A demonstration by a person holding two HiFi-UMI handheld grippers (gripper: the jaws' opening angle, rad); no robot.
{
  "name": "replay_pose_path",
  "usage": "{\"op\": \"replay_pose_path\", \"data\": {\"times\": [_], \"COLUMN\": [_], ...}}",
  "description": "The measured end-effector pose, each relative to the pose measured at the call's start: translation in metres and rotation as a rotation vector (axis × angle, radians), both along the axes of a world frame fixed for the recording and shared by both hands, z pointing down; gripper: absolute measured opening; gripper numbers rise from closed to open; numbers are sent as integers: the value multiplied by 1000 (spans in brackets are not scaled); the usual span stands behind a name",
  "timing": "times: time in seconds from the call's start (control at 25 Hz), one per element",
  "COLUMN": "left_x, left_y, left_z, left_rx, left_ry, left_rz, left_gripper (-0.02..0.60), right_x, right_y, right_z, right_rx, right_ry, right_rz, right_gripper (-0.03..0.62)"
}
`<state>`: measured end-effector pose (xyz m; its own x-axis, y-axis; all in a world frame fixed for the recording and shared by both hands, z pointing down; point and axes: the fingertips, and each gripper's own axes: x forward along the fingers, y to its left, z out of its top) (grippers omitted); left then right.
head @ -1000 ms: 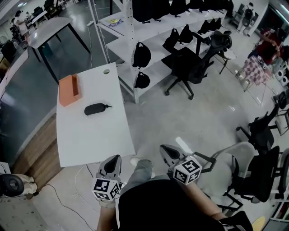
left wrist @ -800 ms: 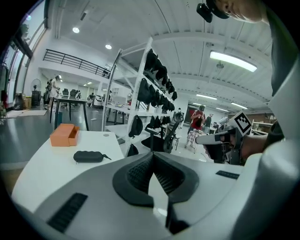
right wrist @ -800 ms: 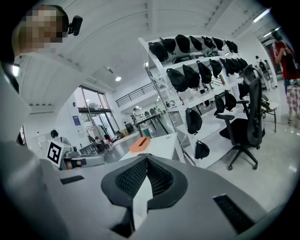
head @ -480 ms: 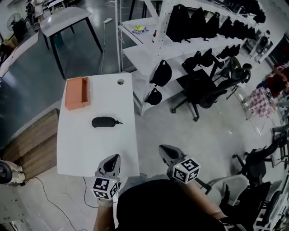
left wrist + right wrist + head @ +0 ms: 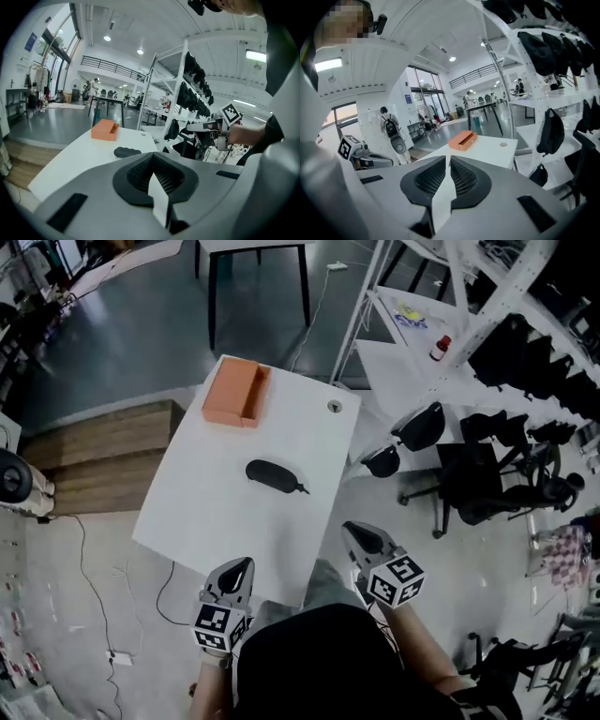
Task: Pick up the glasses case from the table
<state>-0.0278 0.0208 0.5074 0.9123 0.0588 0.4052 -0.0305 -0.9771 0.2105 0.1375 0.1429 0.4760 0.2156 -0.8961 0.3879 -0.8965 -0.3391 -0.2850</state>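
Observation:
The black glasses case [image 5: 274, 475] lies near the middle of the white table [image 5: 211, 521], its cord end pointing right. It also shows in the left gripper view as a dark oval, the case [image 5: 127, 152], just beyond the jaws. My left gripper [image 5: 236, 568] hovers at the table's near edge, shut and empty. My right gripper [image 5: 361, 536] is off the table's near right corner, also shut with nothing in it. In the right gripper view my right gripper [image 5: 449, 160] hides the case; the table [image 5: 490, 149] lies beyond.
An orange open box [image 5: 236, 395] sits at the table's far end, near a round cable hole [image 5: 335, 406]. White shelving with black bags [image 5: 417, 427] and office chairs [image 5: 487, 486] stand to the right. A wooden step [image 5: 103, 442] lies left of the table.
The person has stepped and turned toward the table: it now lies straight ahead and closer, with the case nearer the middle of the head view. Both grippers stay shut and empty.

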Motion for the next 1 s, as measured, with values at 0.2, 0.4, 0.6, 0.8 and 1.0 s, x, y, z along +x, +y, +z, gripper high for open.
{"op": "replay_pose_path", "data": {"times": [0.2,0.4,0.6,0.8,1.0], "left_x": [-12,-22,-34,-53,-71], "left_y": [-23,-37,-40,-44,-43], "left_z": [4,8,11,13,13], "left_rx": [-18,-30,-31,-43,-45], "left_ry": [-33,-56,-81,-121,-162], "left_rz": [-167,-291,-417,-557,-678], "left_gripper": [18,18,18,18,18], "right_x": [13,24,33,39,44], "right_y": [-51,-90,-122,-155,-179], "right_z": [20,37,61,89,128], "right_rx": [-93,-135,-175,-218,-273], "right_ry": [-2,-11,-19,-20,-36], "right_rz": [-186,-306,-423,-508,-576], "right_gripper": [283,331,333,344,354]}}
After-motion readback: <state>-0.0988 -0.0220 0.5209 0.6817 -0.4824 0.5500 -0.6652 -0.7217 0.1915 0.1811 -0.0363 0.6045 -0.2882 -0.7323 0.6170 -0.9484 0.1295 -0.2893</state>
